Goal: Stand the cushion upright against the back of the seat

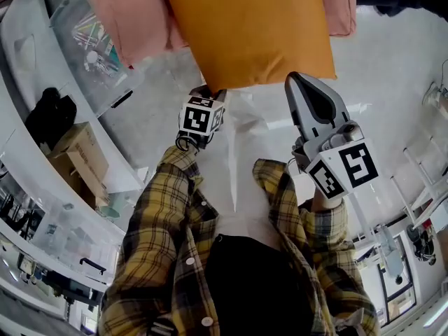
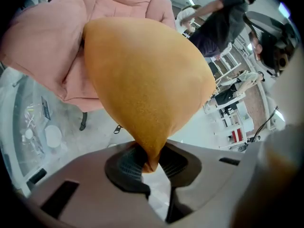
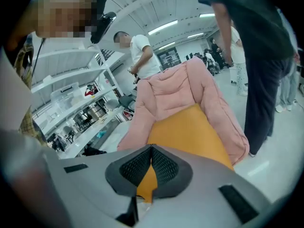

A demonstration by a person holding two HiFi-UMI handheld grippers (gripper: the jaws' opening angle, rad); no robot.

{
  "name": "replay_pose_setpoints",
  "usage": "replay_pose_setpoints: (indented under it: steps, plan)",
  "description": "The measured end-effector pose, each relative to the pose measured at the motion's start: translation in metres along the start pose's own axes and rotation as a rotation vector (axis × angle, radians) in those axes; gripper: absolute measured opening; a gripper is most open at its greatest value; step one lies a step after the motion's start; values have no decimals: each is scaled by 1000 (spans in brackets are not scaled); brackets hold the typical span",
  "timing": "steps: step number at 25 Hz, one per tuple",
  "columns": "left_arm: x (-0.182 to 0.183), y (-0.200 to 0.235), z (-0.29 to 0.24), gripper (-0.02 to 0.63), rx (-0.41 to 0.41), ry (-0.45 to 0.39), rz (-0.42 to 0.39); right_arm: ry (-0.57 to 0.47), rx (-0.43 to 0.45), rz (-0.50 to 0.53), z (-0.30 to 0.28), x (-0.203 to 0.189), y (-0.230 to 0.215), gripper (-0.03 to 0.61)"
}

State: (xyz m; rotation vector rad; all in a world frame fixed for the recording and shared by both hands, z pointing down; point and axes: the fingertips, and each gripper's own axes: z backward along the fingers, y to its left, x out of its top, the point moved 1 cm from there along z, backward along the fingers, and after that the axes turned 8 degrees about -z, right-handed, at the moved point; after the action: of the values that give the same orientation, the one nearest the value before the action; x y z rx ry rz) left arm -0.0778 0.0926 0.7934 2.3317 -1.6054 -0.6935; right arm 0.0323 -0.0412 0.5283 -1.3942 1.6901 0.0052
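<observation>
Gripping one near corner each, the two grippers hold a single orange cushion (image 1: 245, 26) over the one pink padded seat (image 1: 119, 19). The left gripper (image 2: 151, 161) has its jaws closed narrow on the cushion's near left corner, with the pointed tip of fabric pinched between the ribbed pads. The right gripper (image 3: 151, 151) has its jaws drawn together on the near right corner, and a wedge of orange shows between its pads. As far as the views show, the cushion's longer run goes from the person away toward the seat's back. Its near edge sticks out past the seat's front edge, above the pale floor (image 1: 392, 68), and its far edge passes out of the top of the head view. In the right gripper view the cushion lies sloping between the seat's two puffy side edges, broad face up rather than upright, and its far edge stops below the top of the backrest. Whether its underside rests on the seat or hangs clear of it cannot be told. Two plaid sleeves (image 1: 168, 208) lead to the grippers. Left of the seat stand one clear bin (image 1: 91, 47) and one cardboard box (image 1: 84, 152). Two other people stand near the seat: one in a white top (image 3: 142, 56) behind it and one in dark clothing (image 3: 256, 46) at its right side.
</observation>
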Motion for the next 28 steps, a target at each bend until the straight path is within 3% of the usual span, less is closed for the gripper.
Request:
replay_pose_setpoints:
  steps: [10, 19, 28]
  plan:
    - [21, -25, 70, 35, -9, -46, -13, -28, 34, 18, 15, 23, 32, 17]
    - [70, -57, 149, 31, -35, -131, -21, -94, 26, 38, 66, 66, 53, 17]
    - [156, -99, 241, 31, -71, -327, -5, -206, 46, 63, 120, 117, 66, 18]
